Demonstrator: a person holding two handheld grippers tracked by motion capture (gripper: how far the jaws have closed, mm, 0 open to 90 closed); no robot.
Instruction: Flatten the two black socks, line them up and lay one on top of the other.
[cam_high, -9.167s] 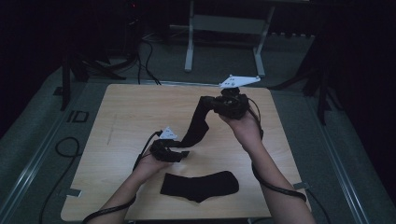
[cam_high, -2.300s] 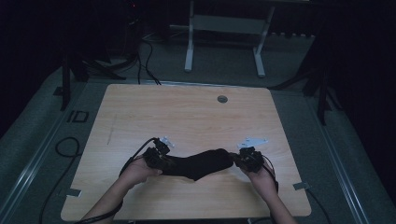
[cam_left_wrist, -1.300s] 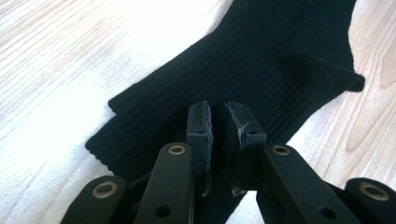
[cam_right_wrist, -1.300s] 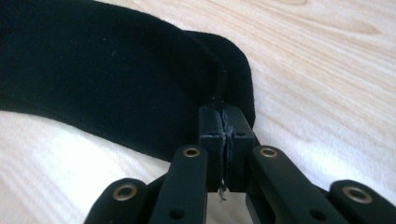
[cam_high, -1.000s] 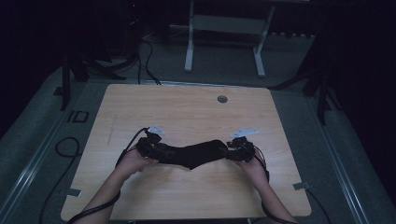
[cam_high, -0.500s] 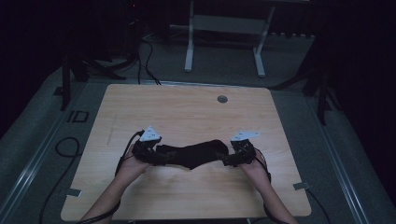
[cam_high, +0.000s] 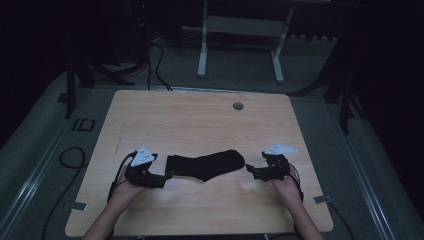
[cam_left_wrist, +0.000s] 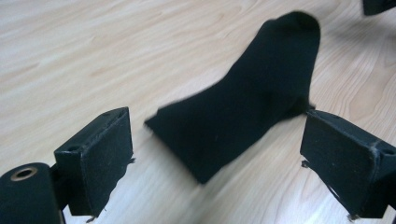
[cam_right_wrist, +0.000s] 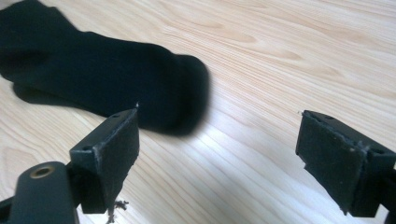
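Black knitted sock (cam_high: 205, 165) lies flat on the pale wooden tabletop (cam_high: 200, 120), near my edge of it, stretched crosswise between my two hands with a slight bend in the middle. My left gripper (cam_high: 161, 180) sits just off its open cuff end and my right gripper (cam_high: 251, 171) just off its rounded toe, and both have their jaws spread wide with nothing between them; in the left gripper view (cam_left_wrist: 215, 163) the cuff edge lies ahead of the jaws and clear of them, and in the right gripper view (cam_right_wrist: 217, 158) the toe sits ahead and to one side, apart from the pads. The job in hand looks like leaving the sock laid out straight, so I judge that the careful way is to draw each gripper back along the table's surface line without dipping, keeping the frayed pad edges from catching the knit and dragging an end out of place. If the bend needs flattening, I would pinch only the very edge of the cuff and pull gently outward. Several things I cannot settle: whether this dark shape is one sock or two stacked exactly, since the black fabric swallows every fold and seam, and the toe is blurred. My forearms are cut off by the bottom edge of the high view.
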